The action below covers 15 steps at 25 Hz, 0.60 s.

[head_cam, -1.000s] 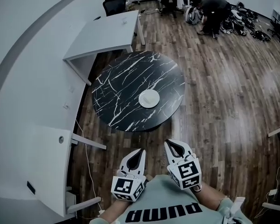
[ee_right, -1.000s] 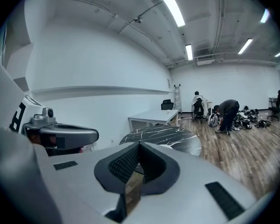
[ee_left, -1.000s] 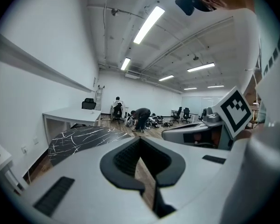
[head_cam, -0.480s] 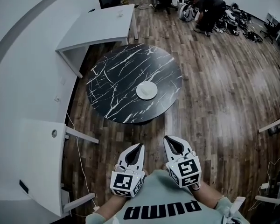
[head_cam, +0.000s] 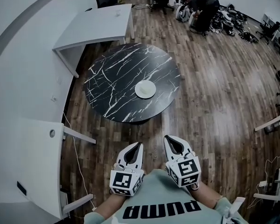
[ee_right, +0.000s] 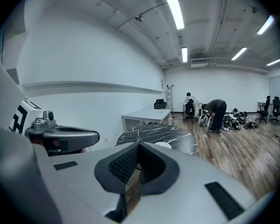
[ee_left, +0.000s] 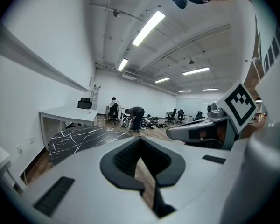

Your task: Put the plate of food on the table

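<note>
The plate lies flat on the round marble table, right of centre and set in from the near edge. Whether it carries food cannot be made out. On that evidence, placement appears complete. The left gripper and right gripper are held at the person's chest, well apart from the table. Each has its jaws fully together with nothing between them. Compared with a second earlier, table and plate sit higher and slightly further left in the head view, consistent with the person backing away. The grippers have kept their position and remain closed.
</note>
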Each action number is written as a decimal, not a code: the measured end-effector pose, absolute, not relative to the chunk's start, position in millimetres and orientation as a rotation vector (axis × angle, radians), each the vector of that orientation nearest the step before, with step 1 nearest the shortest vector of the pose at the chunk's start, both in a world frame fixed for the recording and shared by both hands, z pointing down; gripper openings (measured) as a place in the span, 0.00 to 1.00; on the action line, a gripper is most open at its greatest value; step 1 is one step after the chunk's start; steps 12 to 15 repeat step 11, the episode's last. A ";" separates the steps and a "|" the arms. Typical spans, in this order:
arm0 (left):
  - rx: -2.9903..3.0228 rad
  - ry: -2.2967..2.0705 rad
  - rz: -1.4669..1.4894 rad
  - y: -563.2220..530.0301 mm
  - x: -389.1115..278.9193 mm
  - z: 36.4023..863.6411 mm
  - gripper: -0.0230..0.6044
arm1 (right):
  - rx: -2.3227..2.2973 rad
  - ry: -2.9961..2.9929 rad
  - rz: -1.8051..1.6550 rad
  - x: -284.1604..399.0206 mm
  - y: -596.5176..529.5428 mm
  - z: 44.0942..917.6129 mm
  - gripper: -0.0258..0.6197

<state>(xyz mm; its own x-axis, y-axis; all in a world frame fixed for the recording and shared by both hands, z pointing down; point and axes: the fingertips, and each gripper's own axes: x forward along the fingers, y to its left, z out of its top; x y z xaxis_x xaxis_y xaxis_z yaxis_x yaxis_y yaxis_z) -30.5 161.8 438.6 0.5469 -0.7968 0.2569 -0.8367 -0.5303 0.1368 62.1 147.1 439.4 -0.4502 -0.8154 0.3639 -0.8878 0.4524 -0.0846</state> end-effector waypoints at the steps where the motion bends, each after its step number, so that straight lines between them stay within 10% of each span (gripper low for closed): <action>1: 2.544 -1.370 0.237 162.0 -31.1 437.4 0.05 | 1.465 -2.436 0.380 61.2 147.3 438.6 0.05; 15: 2.548 -1.385 0.226 167.3 -34.6 431.8 0.05 | 1.451 -2.445 0.364 57.3 151.6 435.4 0.05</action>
